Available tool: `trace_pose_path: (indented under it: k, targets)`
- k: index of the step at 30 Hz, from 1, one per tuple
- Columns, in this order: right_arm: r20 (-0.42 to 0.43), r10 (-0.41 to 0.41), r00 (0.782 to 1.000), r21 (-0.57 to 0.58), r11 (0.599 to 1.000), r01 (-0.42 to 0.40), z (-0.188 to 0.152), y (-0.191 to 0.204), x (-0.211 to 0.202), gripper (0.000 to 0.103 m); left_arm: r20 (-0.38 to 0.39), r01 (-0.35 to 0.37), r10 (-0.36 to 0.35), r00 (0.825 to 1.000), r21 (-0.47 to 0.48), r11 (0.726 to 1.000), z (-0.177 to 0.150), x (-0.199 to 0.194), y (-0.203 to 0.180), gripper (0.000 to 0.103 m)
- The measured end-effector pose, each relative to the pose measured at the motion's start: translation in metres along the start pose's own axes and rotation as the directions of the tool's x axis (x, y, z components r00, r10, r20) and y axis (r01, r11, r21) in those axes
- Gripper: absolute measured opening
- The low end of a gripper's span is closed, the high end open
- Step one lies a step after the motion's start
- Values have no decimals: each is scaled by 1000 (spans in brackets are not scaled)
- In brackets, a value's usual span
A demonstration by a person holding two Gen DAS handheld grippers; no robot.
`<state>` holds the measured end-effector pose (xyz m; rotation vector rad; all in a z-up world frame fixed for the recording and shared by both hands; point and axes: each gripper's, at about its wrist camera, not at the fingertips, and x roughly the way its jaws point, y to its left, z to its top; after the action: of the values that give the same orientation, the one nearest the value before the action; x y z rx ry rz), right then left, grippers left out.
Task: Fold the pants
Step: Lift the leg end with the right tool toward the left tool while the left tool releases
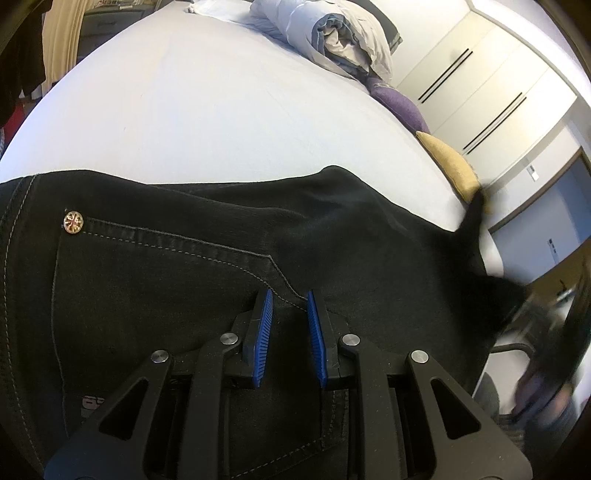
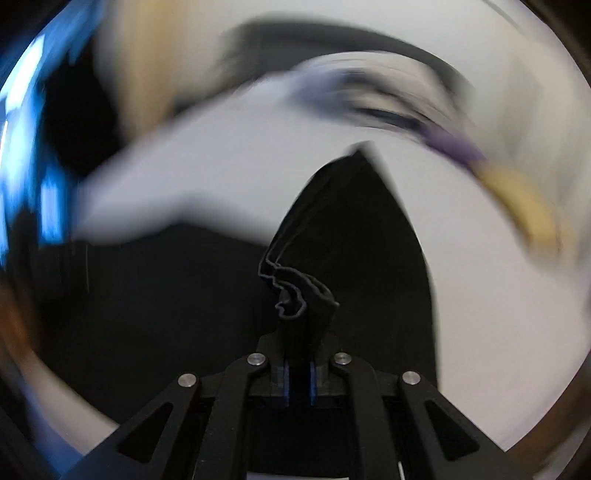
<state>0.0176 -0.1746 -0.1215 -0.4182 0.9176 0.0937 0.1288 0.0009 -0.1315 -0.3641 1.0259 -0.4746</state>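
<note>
Left gripper narrowly parted, nothing pinched, blue pads resting on one pair of black pants beside back pocket seam. Right gripper clamped on bunched, wavy hem of pants. Pants spread on white bed; one brass rivet at pocket corner. Beyond pants: one rolled duvet, one purple cushion, one tan cushion.

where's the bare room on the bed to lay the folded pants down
The widest free patch is the bare sheet beyond the black pants, bordered by the rolled duvet at the far end. The right edge is crowded: purple cushion and tan cushion. The near strip is covered by the pants themselves.
</note>
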Motion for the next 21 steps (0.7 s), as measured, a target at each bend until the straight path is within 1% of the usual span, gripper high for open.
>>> trace_pose_path:
  k: [1,3,4,5,6,7,9,10,11,14,15,17,20,21]
  targets:
    - [-22,3,1000,17,1000,-3,-3,13,9,8,-4,2,-2,1000,-11,1000,1,-2,1,19]
    - [-15,10,1000,85,996,-9,-2,14,11,8,-17,5,-6,1000,-54,999,4,-8,2,19]
    - [-2,19,1000,110,994,-19,-2,12,10,8,-24,22,-24,999,-80,997,4,-11,2,19]
    - [19,15,1000,118,993,-18,-2,10,6,8,-32,55,-60,998,-117,992,5,-13,1,21]
    - [42,2,999,106,994,-6,-2,10,2,8,-46,90,-99,994,-158,983,5,-11,0,32]
    - [61,-9,998,91,996,4,-2,10,-2,8,-55,124,-137,989,-189,974,5,-10,-4,56]
    - [99,-39,994,81,996,31,-4,10,-11,8,-34,191,-203,979,-218,957,8,-13,-16,81]
    - [111,-47,993,83,996,38,-5,10,-15,8,-32,218,-231,972,-224,950,11,-13,-23,85]
    - [118,-57,991,83,995,48,-6,11,-18,8,-52,262,-280,959,-222,939,14,-9,-35,87]
    - [150,-76,986,71,995,66,-8,18,-30,8,-119,311,-343,932,-224,923,20,7,-57,88]
    - [159,-78,984,62,996,69,-9,22,-34,8,-137,319,-357,924,-236,918,22,13,-60,88]
    - [176,-82,981,36,996,77,-8,30,-39,8,-185,329,-386,904,-278,903,24,30,-65,88]
    - [194,-77,978,2,997,78,-7,40,-45,8,-214,338,-416,884,-321,885,27,46,-68,88]
    - [196,-75,978,-5,997,77,-6,43,-46,8,-223,333,-414,883,-325,885,29,49,-69,88]
